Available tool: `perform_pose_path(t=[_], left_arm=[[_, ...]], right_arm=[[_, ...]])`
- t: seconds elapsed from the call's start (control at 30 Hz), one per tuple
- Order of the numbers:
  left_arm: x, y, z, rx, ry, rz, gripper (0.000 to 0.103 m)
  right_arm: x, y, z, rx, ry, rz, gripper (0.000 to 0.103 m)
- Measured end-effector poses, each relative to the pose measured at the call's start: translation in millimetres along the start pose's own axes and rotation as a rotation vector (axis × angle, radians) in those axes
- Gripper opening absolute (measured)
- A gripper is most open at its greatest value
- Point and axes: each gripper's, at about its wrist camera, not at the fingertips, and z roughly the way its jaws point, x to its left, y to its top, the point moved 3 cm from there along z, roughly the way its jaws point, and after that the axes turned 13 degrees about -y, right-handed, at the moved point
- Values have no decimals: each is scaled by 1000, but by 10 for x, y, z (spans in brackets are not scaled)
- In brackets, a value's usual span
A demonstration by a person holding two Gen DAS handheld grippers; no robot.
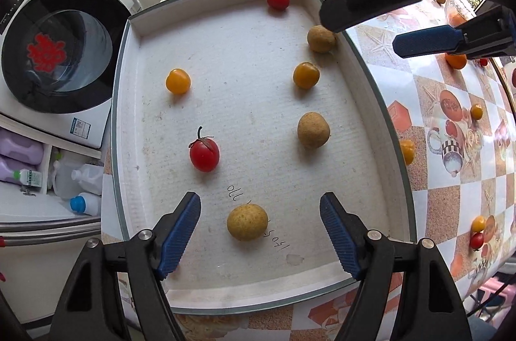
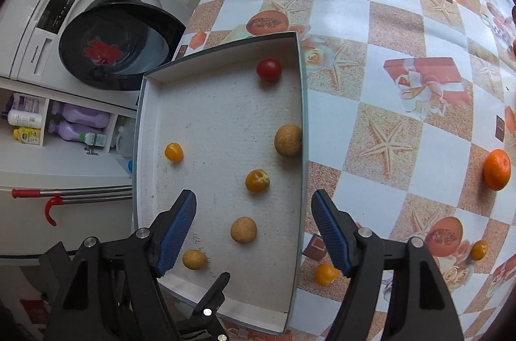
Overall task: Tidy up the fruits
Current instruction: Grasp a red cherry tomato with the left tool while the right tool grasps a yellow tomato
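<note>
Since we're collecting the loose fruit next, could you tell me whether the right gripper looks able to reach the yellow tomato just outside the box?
Probably yes: the right gripper is open, and the yellow tomato lies uncovered on the tablecloth beside the box wall.

your tray [image 1: 129, 102] sits on the table [image 1: 451, 196] at its left edge, fruits scattered inside. more fruits lie on the table to the tray's right. the washing machine [image 1: 58, 51] stands left of the table.
</note>
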Motion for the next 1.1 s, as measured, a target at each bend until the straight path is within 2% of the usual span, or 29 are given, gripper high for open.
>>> perform_pose_path(t=[0.23, 0.4, 0.57, 0.7, 0.83, 1.1], left_arm=[[-317, 137, -59, -5, -6, 71, 78], [-646, 206, -140, -22, -35, 141, 78], [-1004, 131, -226, -22, -75, 209, 78], [-1282, -10, -247, -9, -107, 225, 78], [-1573, -206, -158, 28, -108, 178, 78], [-2063, -644, 32, 41, -113, -61, 78]], right_arm=[[-765, -285, -271, -31, -89, 142, 77], [-1330, -623, -302, -10, -168, 226, 77], [-1781, -925, -321, 16, -218, 290, 77], [-2002, -1086, -339, 27, -230, 288, 77], [-2140, -1173, -342, 23, -229, 238, 77], [-2223, -1049, -282, 3, -193, 59, 77]])
